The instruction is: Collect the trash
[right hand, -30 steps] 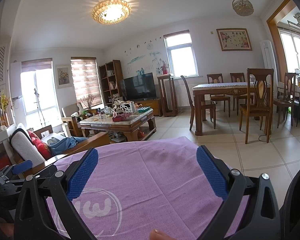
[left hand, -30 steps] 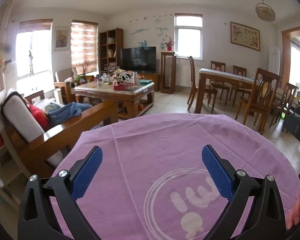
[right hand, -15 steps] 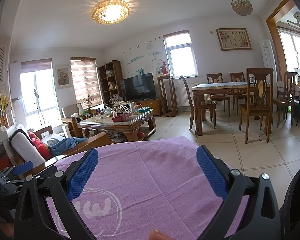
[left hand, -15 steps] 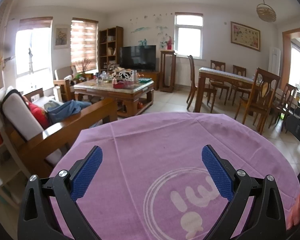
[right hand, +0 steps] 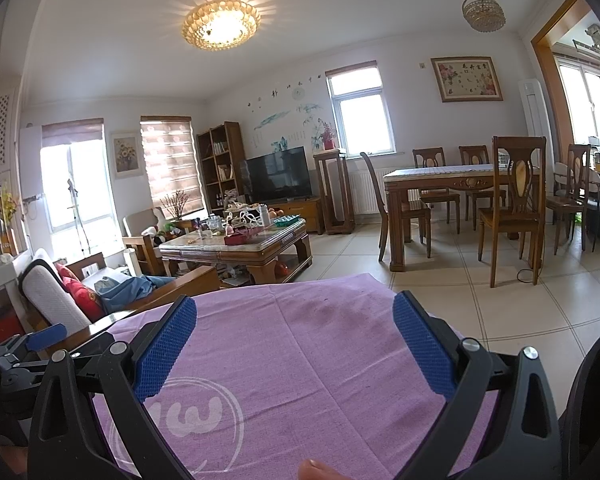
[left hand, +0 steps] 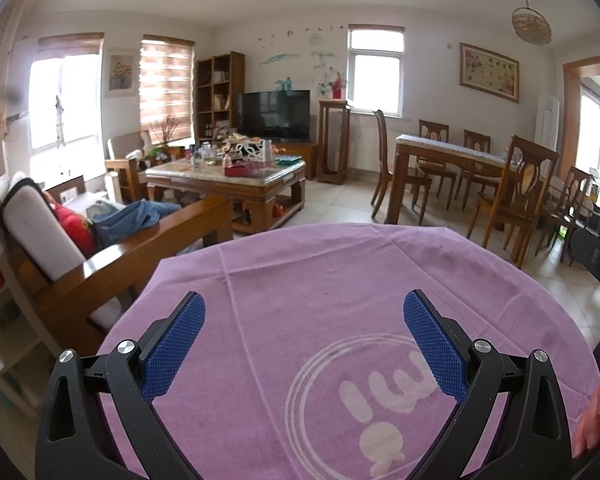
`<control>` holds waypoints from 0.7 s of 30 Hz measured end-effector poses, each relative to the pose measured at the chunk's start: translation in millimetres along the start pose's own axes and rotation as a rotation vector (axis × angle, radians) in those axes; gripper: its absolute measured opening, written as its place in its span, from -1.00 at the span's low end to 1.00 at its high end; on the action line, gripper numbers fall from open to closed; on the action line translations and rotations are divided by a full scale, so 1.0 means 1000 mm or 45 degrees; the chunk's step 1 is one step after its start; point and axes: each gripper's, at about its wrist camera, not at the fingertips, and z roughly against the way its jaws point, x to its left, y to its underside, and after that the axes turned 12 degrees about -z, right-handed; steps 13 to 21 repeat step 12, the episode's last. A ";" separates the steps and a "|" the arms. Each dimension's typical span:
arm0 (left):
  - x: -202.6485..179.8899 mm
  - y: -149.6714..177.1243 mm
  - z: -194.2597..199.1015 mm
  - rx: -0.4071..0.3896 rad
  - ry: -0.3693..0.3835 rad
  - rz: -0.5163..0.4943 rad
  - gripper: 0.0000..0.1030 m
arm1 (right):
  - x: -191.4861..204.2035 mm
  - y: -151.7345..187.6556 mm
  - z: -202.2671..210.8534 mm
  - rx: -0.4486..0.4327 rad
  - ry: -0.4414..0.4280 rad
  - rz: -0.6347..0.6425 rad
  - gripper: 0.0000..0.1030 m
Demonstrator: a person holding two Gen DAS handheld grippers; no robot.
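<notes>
My left gripper [left hand: 303, 312] is open over a purple cloth [left hand: 320, 288] with a white round logo; nothing sits between its blue pads [left hand: 174, 344]. My right gripper [right hand: 294, 316] is open too, above the same purple cloth [right hand: 300, 344], and holds nothing. The left gripper [right hand: 40, 338] shows at the left edge of the right wrist view. No piece of trash can be told apart on the cloth. A cluttered wooden coffee table [left hand: 228, 174] stands across the room, also seen as the coffee table [right hand: 240, 240] in the right wrist view.
A wooden sofa [left hand: 100, 256] with a red cushion and blue clothing lies left of the cloth. A dining table [right hand: 440, 176] with several chairs stands at the right. A TV [left hand: 274, 114] and a bookshelf [left hand: 220, 92] line the far wall. Tiled floor [right hand: 500, 304] stretches to the right.
The left wrist view has shifted slightly, tilting a little; the right gripper is almost still. Both grippers stay open and hold nothing.
</notes>
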 end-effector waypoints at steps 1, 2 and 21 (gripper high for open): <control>0.001 0.000 -0.001 0.000 0.001 0.001 0.90 | 0.000 0.000 0.000 0.000 0.000 -0.001 0.90; 0.001 0.000 -0.001 0.000 0.000 0.000 0.90 | 0.000 -0.001 0.000 -0.001 -0.001 -0.001 0.90; 0.007 0.001 -0.004 0.015 0.009 0.007 0.90 | -0.001 -0.001 0.000 0.000 -0.001 -0.002 0.90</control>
